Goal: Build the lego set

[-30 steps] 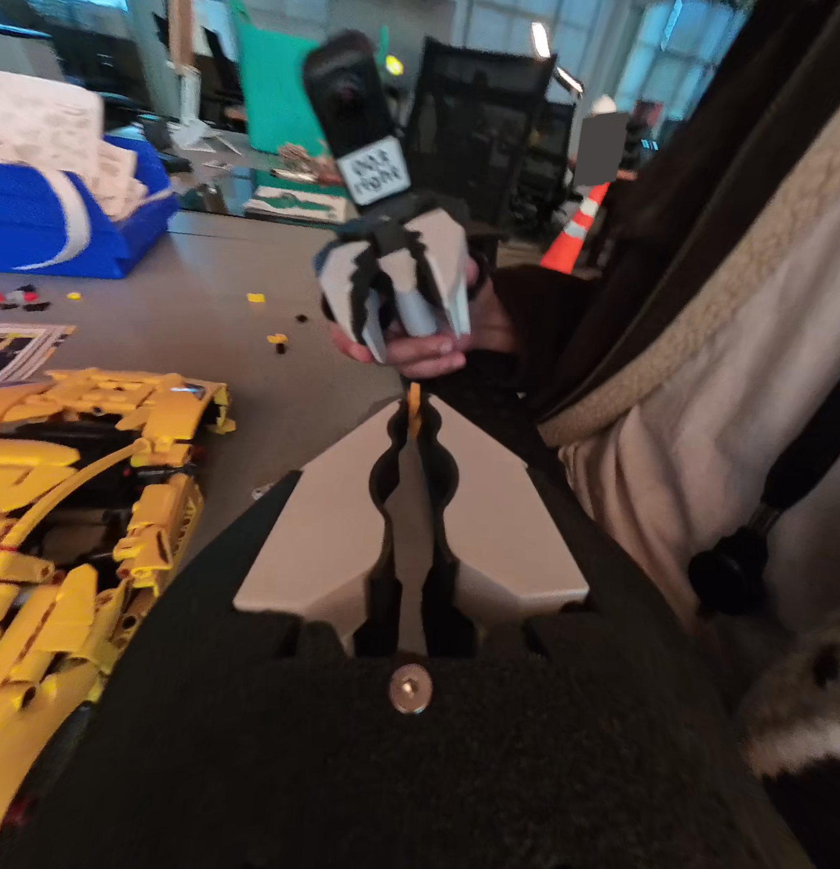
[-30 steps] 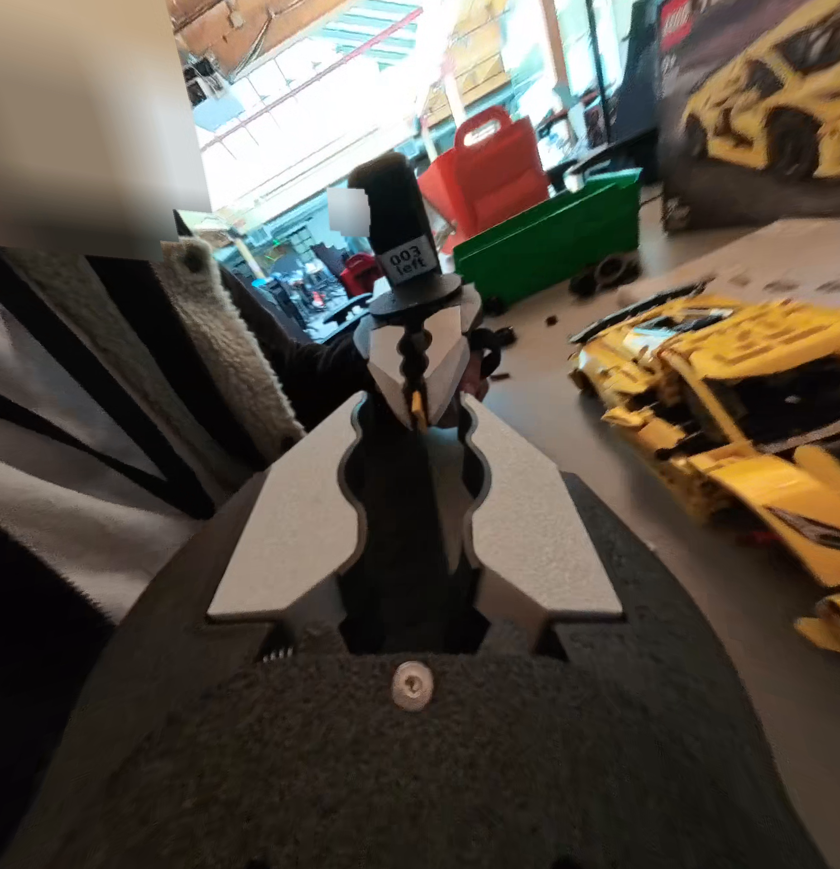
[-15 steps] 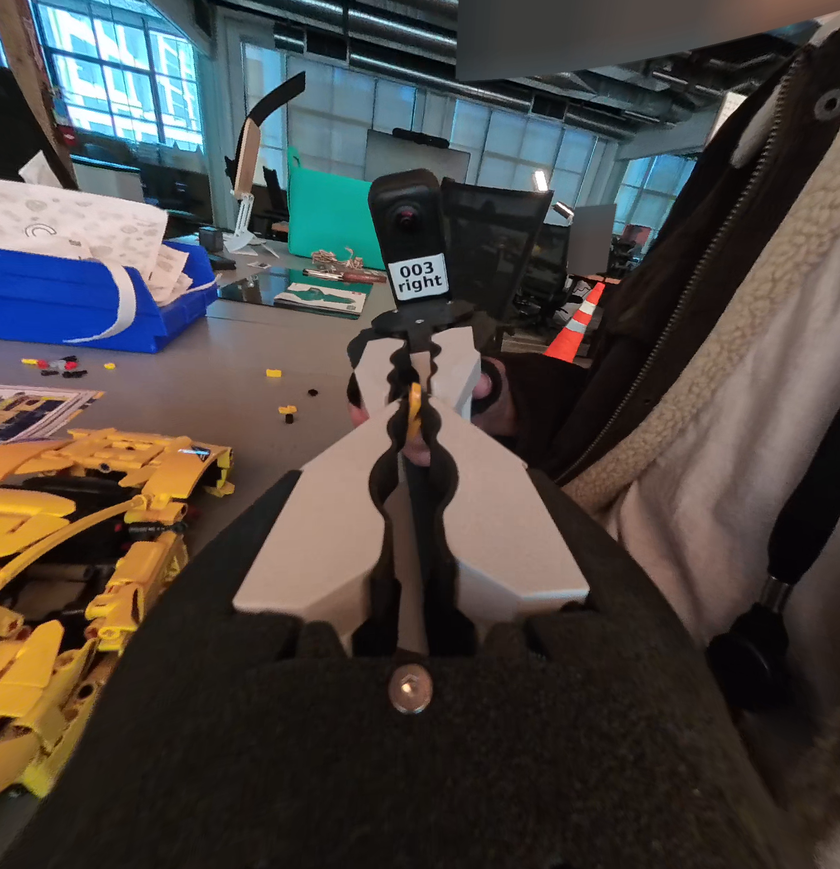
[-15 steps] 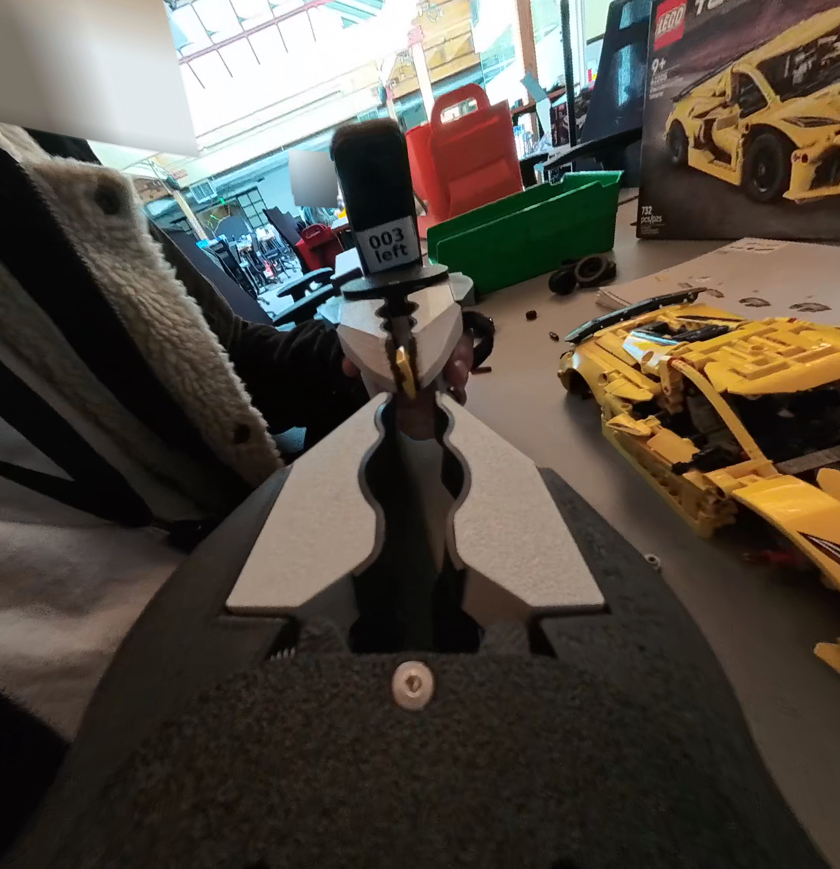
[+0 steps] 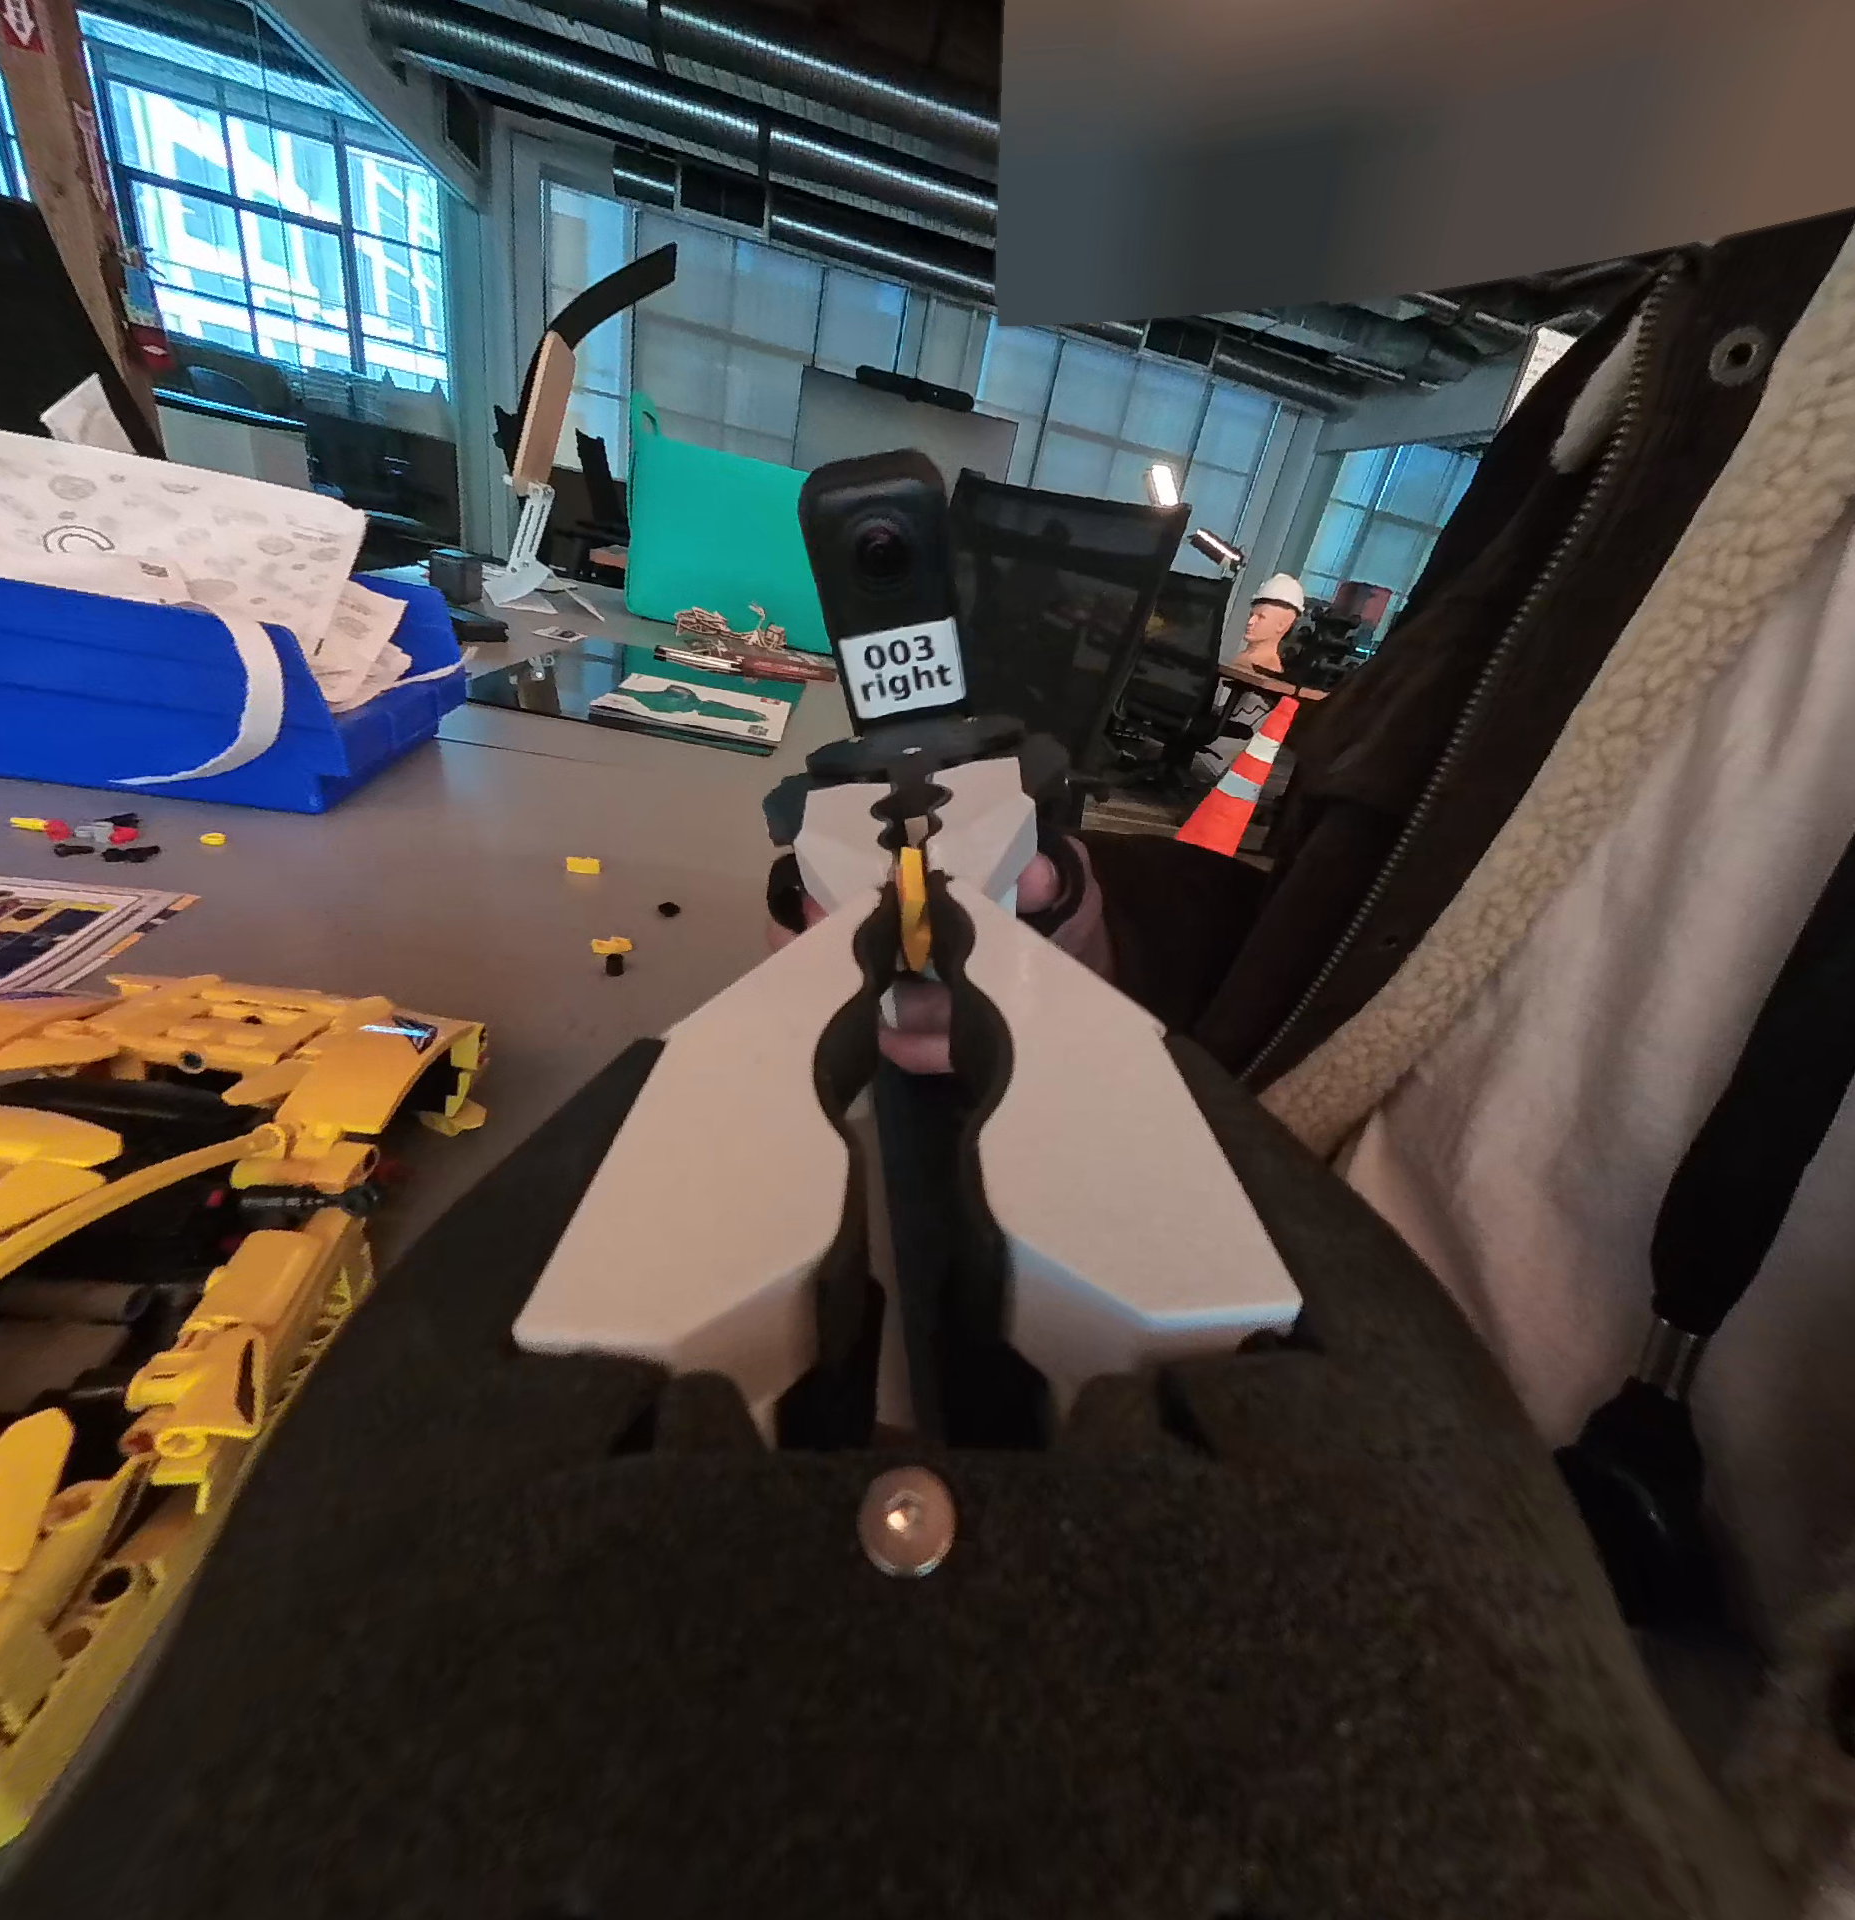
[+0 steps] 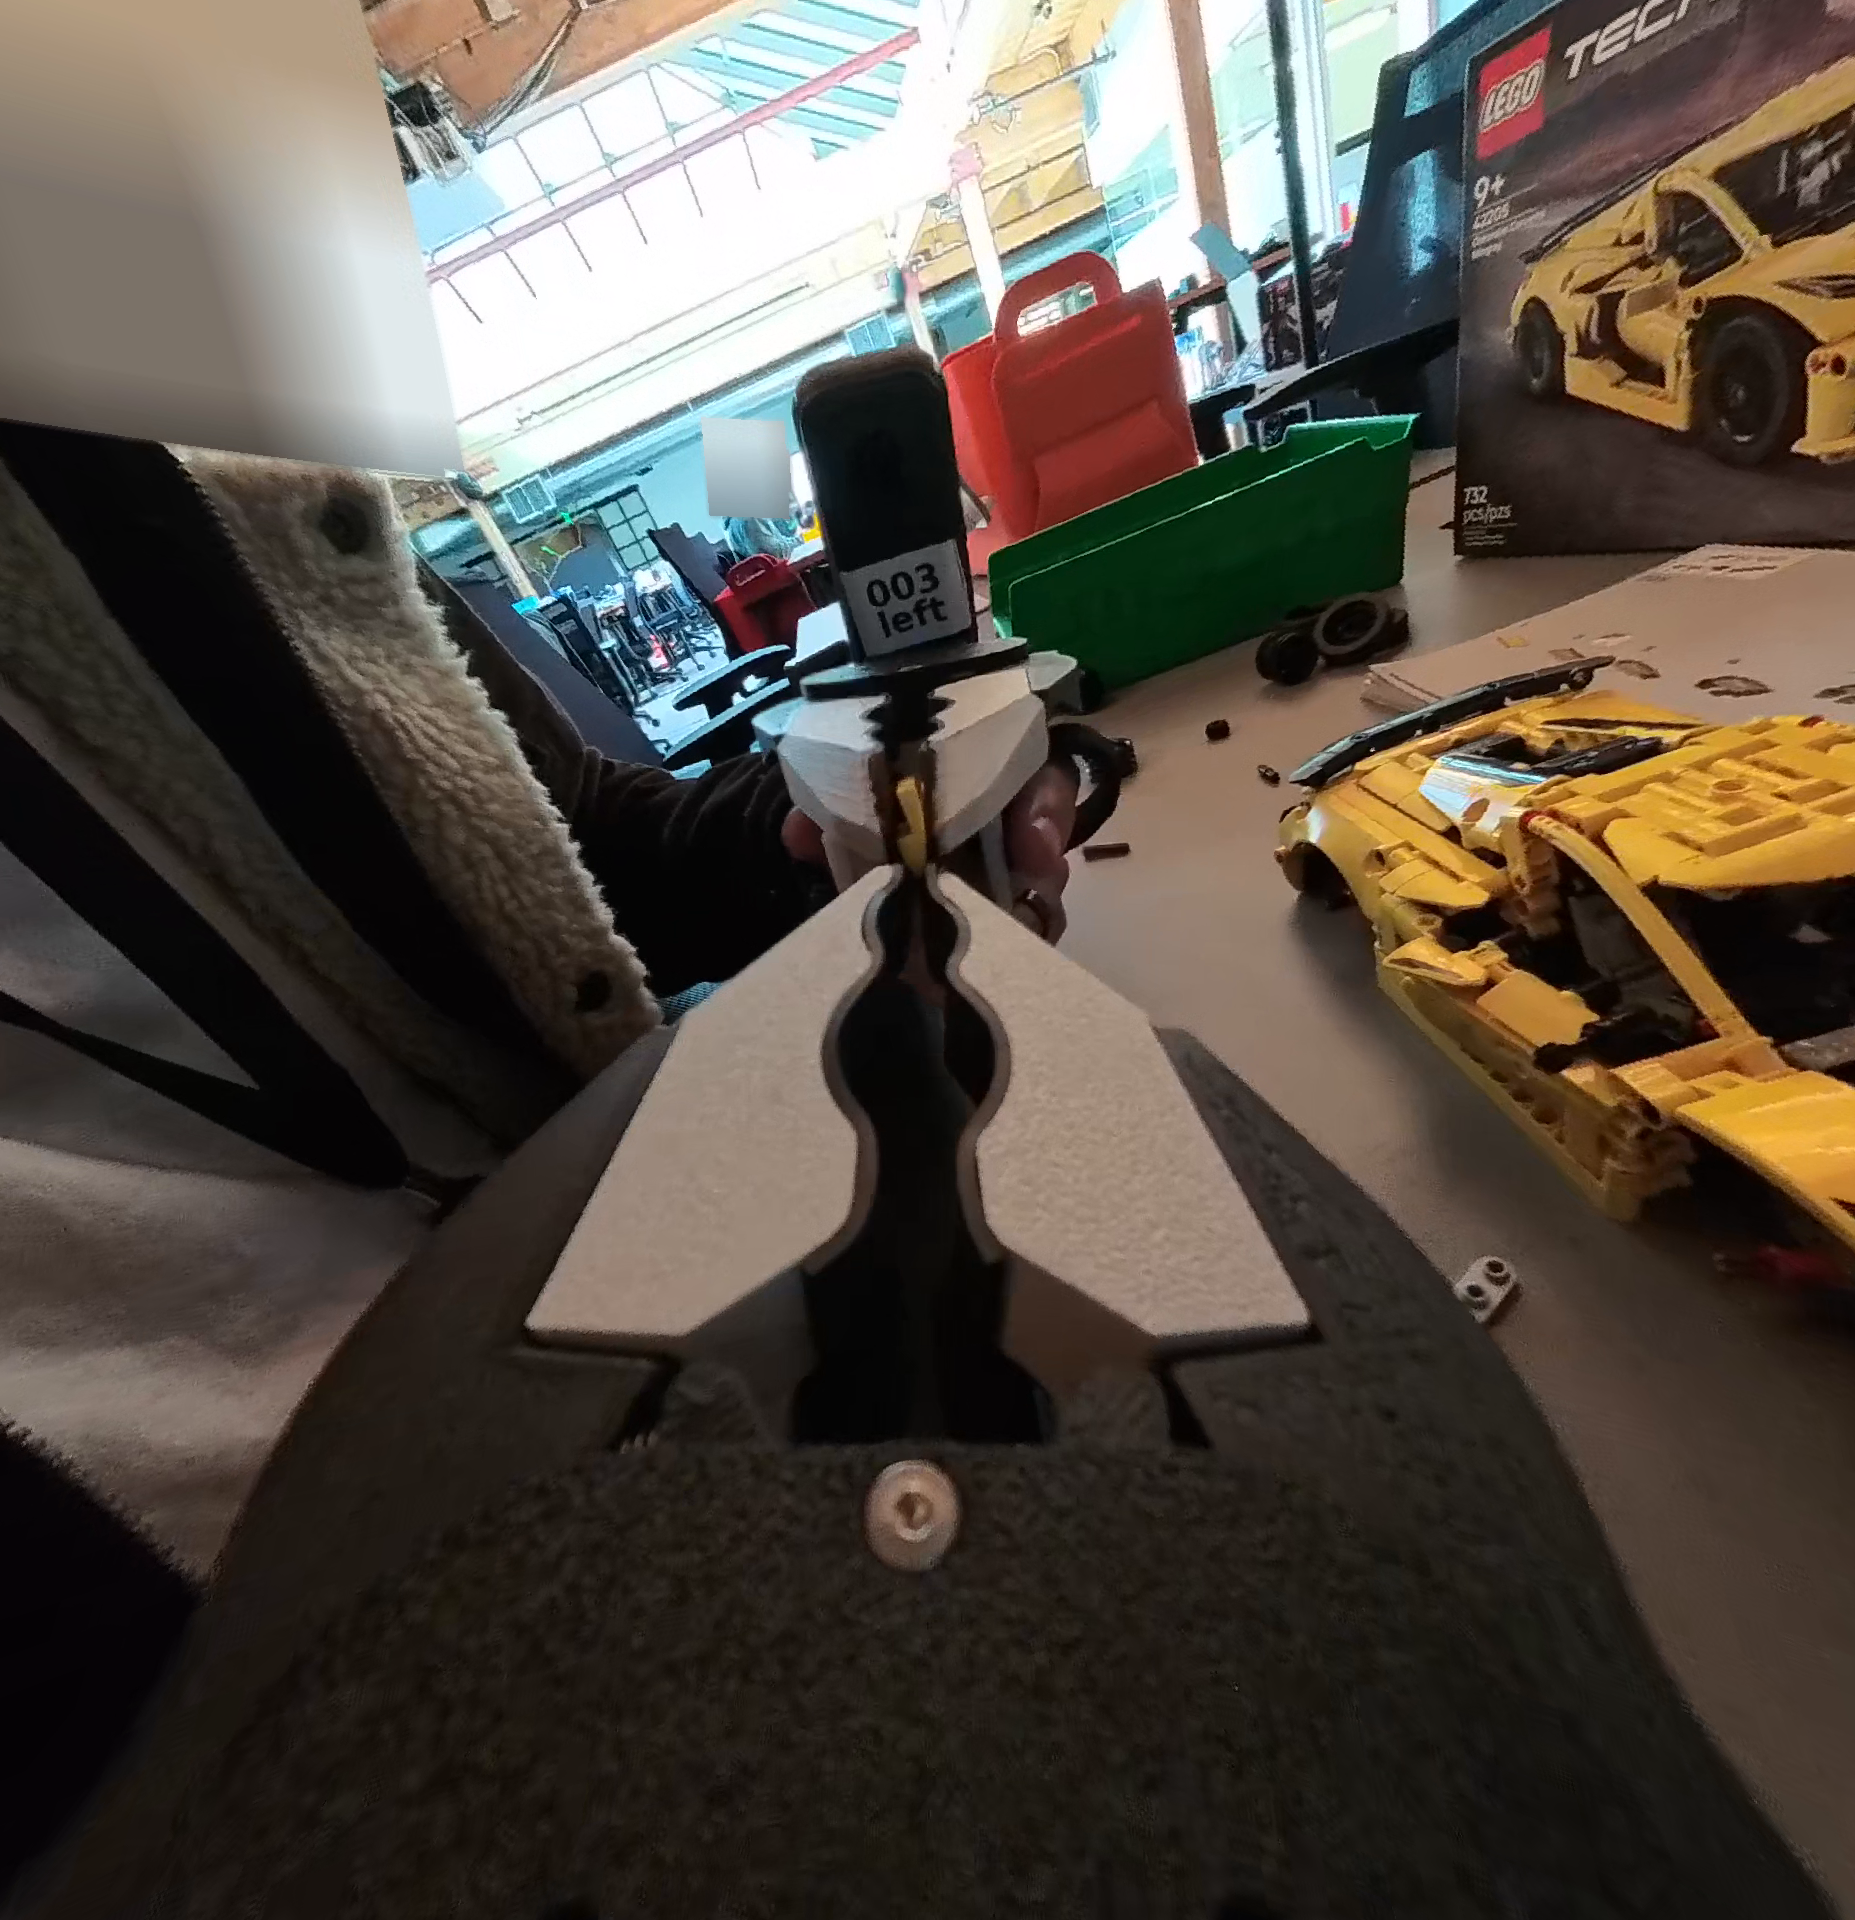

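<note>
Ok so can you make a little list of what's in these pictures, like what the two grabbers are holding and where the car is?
left gripper: fingers shut on the small yellow piece
right gripper: faces the left one, fingers pinching the same piece
piece height: held in the air, above the table
yellow car: half built, on the table, untouched
loose bits: scattered on the table
green bin: behind the car
set box: standing at the back

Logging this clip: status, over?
Left gripper and right gripper tip to tip, both pinching small yellow piece. Yellow car on table, untouched. Nothing between.
</note>
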`<state>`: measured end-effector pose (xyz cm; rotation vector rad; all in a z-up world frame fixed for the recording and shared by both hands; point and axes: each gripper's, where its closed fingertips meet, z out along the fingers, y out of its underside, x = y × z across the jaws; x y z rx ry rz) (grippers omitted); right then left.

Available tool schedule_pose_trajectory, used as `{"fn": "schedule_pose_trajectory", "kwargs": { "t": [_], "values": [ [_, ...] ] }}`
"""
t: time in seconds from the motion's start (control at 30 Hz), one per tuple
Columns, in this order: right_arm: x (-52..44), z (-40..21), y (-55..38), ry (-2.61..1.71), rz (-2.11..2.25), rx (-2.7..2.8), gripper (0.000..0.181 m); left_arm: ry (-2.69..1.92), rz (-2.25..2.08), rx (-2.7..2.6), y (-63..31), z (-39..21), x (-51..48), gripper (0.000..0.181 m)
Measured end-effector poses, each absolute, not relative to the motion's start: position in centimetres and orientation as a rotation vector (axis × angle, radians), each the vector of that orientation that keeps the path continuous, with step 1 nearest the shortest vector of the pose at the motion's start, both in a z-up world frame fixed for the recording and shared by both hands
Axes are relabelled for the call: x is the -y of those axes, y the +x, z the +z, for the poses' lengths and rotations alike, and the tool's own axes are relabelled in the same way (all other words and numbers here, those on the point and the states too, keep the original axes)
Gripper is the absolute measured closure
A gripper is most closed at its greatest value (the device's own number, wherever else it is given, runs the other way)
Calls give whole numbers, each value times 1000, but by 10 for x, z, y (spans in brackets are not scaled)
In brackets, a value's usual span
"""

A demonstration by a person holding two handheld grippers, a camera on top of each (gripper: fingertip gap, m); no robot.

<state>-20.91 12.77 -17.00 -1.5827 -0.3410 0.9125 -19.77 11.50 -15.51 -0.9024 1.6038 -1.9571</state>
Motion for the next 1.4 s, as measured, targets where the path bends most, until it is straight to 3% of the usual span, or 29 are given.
{"fn": "schedule_pose_trajectory", "kwargs": {
  "t": [0.3,0.5,0.57,0.67,1.4],
  "values": [
    [-129,-175,-210,-1611,940,332,181,-919,-1985,-1572,-197,-152,-120,178],
    [-127,-172,-209,-1595,950,327,181,-921,-1980,-1588,-197,-154,-119,167],
    [-127,-173,-210,-1600,952,334,181,-904,-1969,-1597,-198,-155,-118,178],
    [-126,-172,-212,-1595,972,340,180,-849,-1907,-1609,-199,-155,-117,179],
    [-126,-171,-210,-1594,1033,311,180,-784,-1800,-1589,-197,-155,-114,175]
  ]
}}
